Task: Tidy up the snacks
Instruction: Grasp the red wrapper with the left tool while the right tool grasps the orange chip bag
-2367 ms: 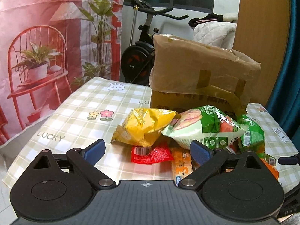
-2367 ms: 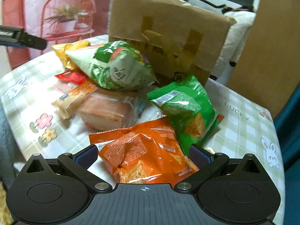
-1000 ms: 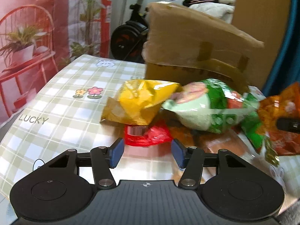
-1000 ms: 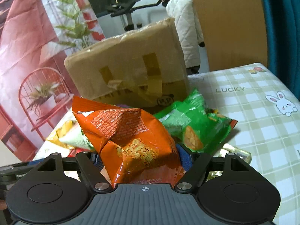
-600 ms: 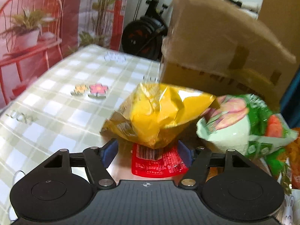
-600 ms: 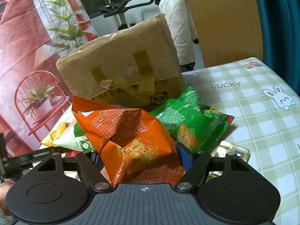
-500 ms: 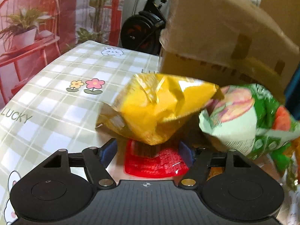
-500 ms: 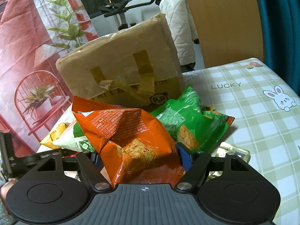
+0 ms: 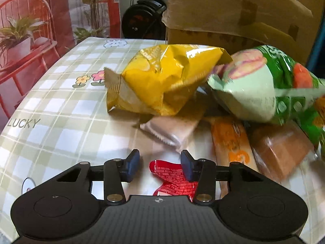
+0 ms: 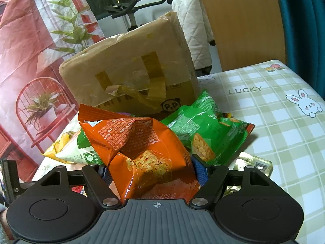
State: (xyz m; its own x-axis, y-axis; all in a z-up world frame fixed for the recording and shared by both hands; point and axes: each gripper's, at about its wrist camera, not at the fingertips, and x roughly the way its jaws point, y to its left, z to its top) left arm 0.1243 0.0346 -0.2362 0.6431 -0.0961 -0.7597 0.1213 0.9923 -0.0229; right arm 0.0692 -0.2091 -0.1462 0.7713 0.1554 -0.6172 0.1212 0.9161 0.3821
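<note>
My left gripper (image 9: 159, 167) hangs low over the checked tablecloth (image 9: 50, 111), its jaws closing around a crumpled red packet (image 9: 170, 174). The packet touches the right pad, and a gap shows at the left pad (image 9: 133, 167). Just beyond lie a yellow chip bag (image 9: 162, 77), a pale green bag (image 9: 254, 87) and a beige wrapper (image 9: 172, 130). My right gripper (image 10: 152, 170) is shut on an orange chip bag (image 10: 138, 138), held up above the pile. A bright green bag (image 10: 203, 126) lies behind it.
A taped cardboard box (image 10: 130, 71) stands at the back of the table, close behind the snacks. An orange bar (image 9: 231, 140) and a brown cake pack (image 9: 278, 148) lie at the right. A gold packet (image 10: 254, 162) sits near the right fingers. The table edge (image 9: 12, 109) curves past on the left.
The left gripper sank and its jaws narrowed around the red packet, which came out from under the yellow bag, baring the beige wrapper. The right gripper kept still with the orange bag.
</note>
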